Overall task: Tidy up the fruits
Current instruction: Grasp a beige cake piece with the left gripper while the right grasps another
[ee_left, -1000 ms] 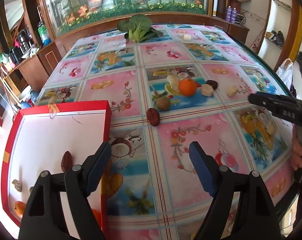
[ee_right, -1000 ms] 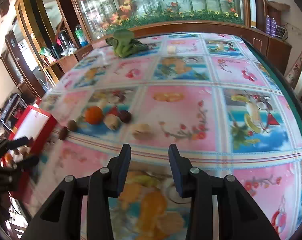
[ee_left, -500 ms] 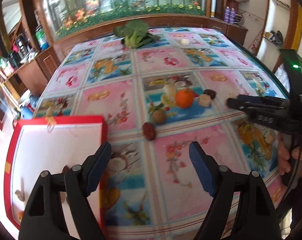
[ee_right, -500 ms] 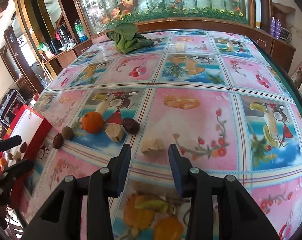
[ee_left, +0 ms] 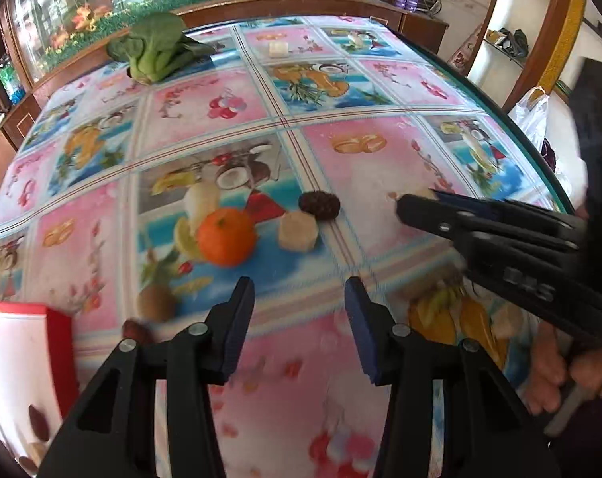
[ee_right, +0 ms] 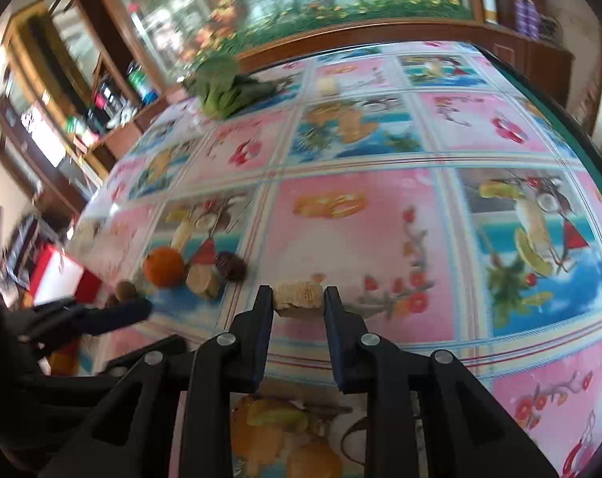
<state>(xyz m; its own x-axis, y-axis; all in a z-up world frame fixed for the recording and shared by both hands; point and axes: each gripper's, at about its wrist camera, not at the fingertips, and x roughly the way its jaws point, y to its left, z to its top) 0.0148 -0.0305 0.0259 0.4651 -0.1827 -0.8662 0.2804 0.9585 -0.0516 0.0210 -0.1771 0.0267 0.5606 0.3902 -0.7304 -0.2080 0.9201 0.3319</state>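
An orange, a pale beige chunk, a dark brown fruit, a kiwi and a red date lie grouped on the fruit-print tablecloth. My left gripper hovers just in front of them, its jaws closing with nothing between them. The red box at the lower left holds several small fruits. In the right wrist view, a second pale, ridged chunk fills the gap in my right gripper. That gripper's jaws are closing on it, both pads touching its sides.
Leafy greens and a small pale block lie at the far end of the table. The table's dark curved edge runs along the right, with a white plastic bag beyond. A person's hand holds the right gripper.
My left gripper has swung right from the red box toward the fruit group and its jaws have narrowed. My right gripper has advanced to the pale ridged chunk and narrowed round it.
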